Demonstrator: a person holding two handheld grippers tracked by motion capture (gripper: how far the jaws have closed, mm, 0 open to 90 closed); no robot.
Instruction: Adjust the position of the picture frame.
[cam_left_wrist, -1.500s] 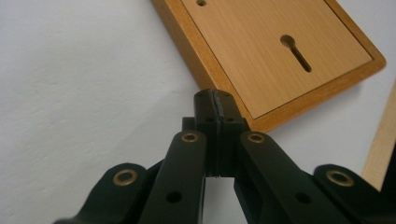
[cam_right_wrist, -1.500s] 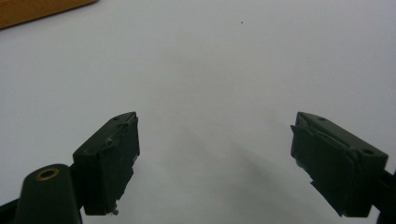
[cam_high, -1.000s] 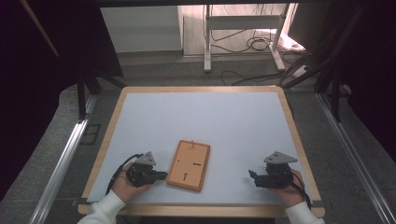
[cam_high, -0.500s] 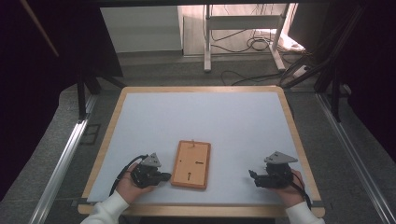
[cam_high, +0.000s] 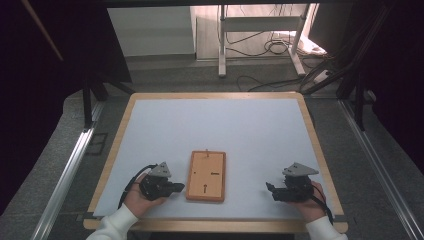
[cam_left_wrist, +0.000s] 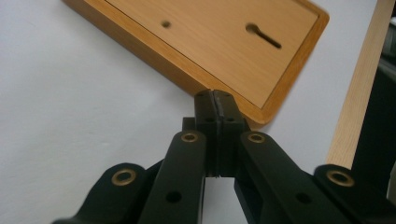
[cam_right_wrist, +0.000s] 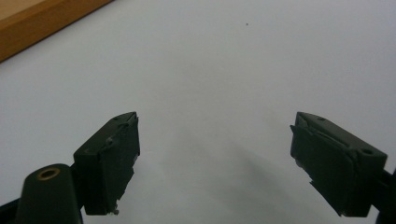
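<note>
Currently: left gripper (cam_left_wrist: 215, 100) fingers together against wooden board (cam_high: 206, 176) edge; right gripper (cam_right_wrist: 215, 158) fingers apart, idle. Risk: push skids board across worktop (cam_high: 225, 130).

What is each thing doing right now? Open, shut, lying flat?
Left gripper: shut, holding nothing, tips at the board's edge.
Right gripper: open, holding nothing, over bare table.
Board: lying flat, recessed side with keyhole slot facing up, between the grippers.
Table: white top, carrying the board.
</note>
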